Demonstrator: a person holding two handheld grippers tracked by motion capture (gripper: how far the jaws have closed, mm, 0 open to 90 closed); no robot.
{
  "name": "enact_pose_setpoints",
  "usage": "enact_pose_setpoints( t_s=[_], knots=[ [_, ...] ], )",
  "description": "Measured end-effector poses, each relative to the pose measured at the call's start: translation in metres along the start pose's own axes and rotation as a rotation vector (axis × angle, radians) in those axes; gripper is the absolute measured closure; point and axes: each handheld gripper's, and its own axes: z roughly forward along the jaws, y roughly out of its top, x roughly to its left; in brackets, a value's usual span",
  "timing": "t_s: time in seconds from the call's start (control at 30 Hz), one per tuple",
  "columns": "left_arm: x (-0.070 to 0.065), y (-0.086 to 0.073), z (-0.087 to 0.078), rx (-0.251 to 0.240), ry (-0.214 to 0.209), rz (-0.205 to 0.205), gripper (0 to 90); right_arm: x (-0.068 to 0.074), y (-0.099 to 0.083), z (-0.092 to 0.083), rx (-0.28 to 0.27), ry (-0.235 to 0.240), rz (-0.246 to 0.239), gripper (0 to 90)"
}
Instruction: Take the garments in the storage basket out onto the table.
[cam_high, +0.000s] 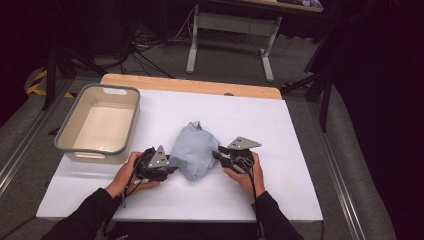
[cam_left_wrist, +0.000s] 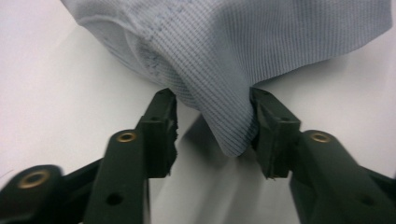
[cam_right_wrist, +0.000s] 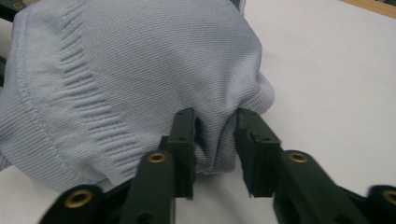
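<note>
Left tool (cam_left_wrist: 212, 116) – jaws narrowed, pinching a fold of the blue cloth (cam_left_wrist: 224, 51); right tool (cam_right_wrist: 215, 140) likewise clamped on cloth, bench (cam_high: 300, 150) beneath.

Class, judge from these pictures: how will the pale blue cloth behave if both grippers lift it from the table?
The cloth is probably floppy: it lies in a soft crumpled heap, so it should sag between the left gripper and right gripper. It looks light, being thin ribbed knit. It likely won't slip easily, since a fold bunches between each pair of jaws.
</note>
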Motion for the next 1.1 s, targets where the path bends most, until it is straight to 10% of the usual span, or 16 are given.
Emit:
enact_pose_setpoints(
  t_s=[0.17, 0.37, 0.53, 0.73, 0.87, 1.1],
  knots=[
    [-0.001, 0.002, 0.0, 0.005, 0.023, 0.02, 80.6, 0.0, -0.001, -0.004, -0.011, -0.027, -0.018, 90.0],
    [-0.002, 0.005, -0.009, -0.032, 0.057, 0.036, 83.2, 0.001, 0.001, -0.012, -0.045, -0.019, -0.026, 90.0],
    [-0.003, 0.005, -0.01, -0.029, 0.053, 0.042, 83.1, 0.004, 0.0, -0.011, -0.027, 0.002, -0.037, 51.0],
    [-0.003, 0.004, -0.009, -0.028, 0.044, 0.043, 83.2, -0.001, -0.007, 0.0, 0.02, 0.008, 0.027, 33.0],
    [-0.004, 0.004, -0.009, -0.036, 0.041, 0.038, 83.1, -0.007, -0.012, 0.006, 0.042, 0.064, 0.106, 36.1],
    [-0.004, 0.005, -0.009, -0.046, 0.041, 0.03, 83.2, -0.001, -0.011, 0.009, 0.074, 0.099, 0.064, 71.5]
  ],
)
